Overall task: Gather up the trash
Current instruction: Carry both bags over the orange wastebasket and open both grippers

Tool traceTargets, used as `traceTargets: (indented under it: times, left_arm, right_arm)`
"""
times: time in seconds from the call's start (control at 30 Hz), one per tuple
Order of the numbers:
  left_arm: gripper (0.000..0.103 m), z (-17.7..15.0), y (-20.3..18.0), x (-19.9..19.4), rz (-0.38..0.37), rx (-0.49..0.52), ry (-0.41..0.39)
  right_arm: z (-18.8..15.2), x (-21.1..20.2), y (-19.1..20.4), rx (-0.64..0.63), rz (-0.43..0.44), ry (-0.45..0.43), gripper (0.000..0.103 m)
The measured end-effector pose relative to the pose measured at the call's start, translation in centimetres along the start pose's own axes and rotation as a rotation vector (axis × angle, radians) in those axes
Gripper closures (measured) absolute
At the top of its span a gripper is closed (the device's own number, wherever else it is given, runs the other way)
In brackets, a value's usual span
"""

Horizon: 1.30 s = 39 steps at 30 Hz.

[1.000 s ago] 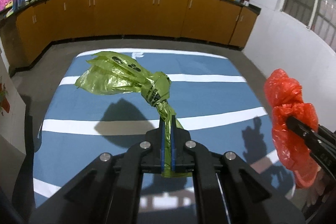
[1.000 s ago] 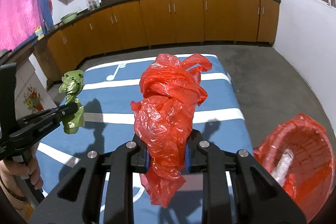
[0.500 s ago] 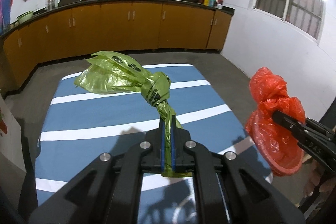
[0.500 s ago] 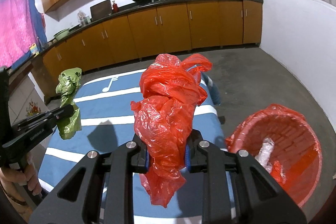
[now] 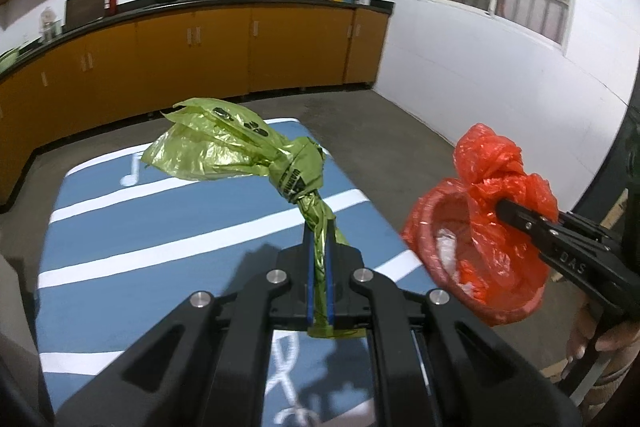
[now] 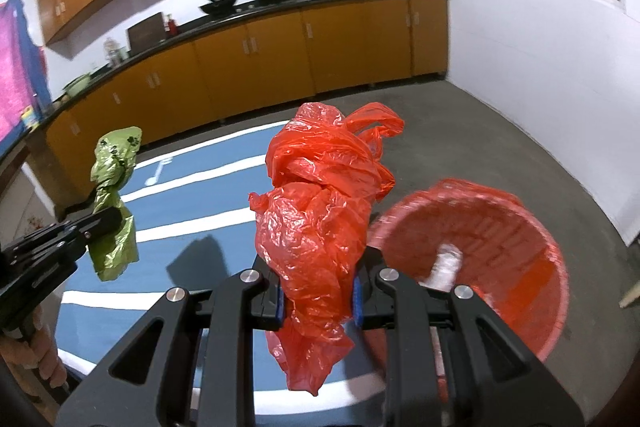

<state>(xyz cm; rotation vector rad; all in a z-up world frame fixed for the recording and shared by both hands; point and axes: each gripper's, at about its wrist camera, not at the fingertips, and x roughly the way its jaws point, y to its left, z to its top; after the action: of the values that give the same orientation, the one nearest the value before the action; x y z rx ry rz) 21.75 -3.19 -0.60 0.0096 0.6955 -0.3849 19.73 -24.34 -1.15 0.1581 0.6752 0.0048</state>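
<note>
On the left, the left gripper [image 5: 319, 267] was pressed tight on the twisted neck of a green plastic bag [image 5: 224, 151], whose knotted, puffed end stuck out above a blue mat with white stripes [image 5: 132, 243]. The mat lay on a grey floor [image 6: 500, 147] before a row of orange cabinets [image 5: 200, 55]. Further right, the right gripper [image 6: 319, 301] pinched a crumpled red plastic bag [image 6: 320, 211], which bulged up between its jaws and hung below them. Just right of that bag stood a red bin [image 6: 532, 267] beside the mat's edge, with pale rubbish [image 6: 444, 265] inside it. The red bag was held near the bin's rim.
</note>
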Motion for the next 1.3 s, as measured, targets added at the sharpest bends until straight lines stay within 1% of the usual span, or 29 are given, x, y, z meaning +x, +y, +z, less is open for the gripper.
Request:
traceTargets:
  times: [0.17,0.33,0.57,0.73,0.87,1.03,1.17,1.23,1.27,1.3]
  left_arm:
    - [0.097,0.0,-3.4,1.5,-0.059,0.038,0.018]
    - [0.097,0.1,-6.4,2.8,-0.126,0.062,0.034]
    - [0.097,0.3,-11.1,4.7,-0.241,0.105,0.058]
    - [0.097,0.3,-13.8,6.4,-0.304,0.123,0.089]
    - [0.097,0.1,-15.4,7.6,-0.328,0.136,0.109]
    - [0.097,-0.3,-16.4,9.3,-0.347,0.147,0.136]
    - [0.096,-0.5,-17.1,10.5,-0.356,0.155,0.157]
    - [0.095,-0.8,-17.6,11.1,-0.357,0.154,0.169]
    - [0.093,-0.9,-17.8,11.5,-0.356,0.153,0.175]
    - [0.090,-1.0,-17.9,11.8,-0.356,0.153,0.180]
  right_arm:
    - [-0.3,-0.6,-2.4,0.016,-0.074,0.001,0.079]
    - [-0.7,-1.4,-5.0,0.060,-0.117,-0.001,0.079]
    - [-0.6,-2.3,-8.5,0.145,-0.140,-0.009,0.079]
    - [-1.0,-2.8,-10.8,0.202,-0.139,-0.005,0.079]
    - [-1.0,-2.7,-11.8,0.223,-0.147,-0.004,0.079]
    - [-0.6,-2.4,-12.4,0.237,-0.150,-0.010,0.079]
    - [-0.4,-2.4,-13.7,0.257,-0.136,-0.017,0.078]
    - [-0.3,-2.2,-14.1,0.270,-0.126,-0.013,0.071]
    - [-0.3,-2.1,-14.3,0.276,-0.121,-0.010,0.070]
    - [-0.4,-1.9,-14.5,0.281,-0.117,-0.006,0.066]
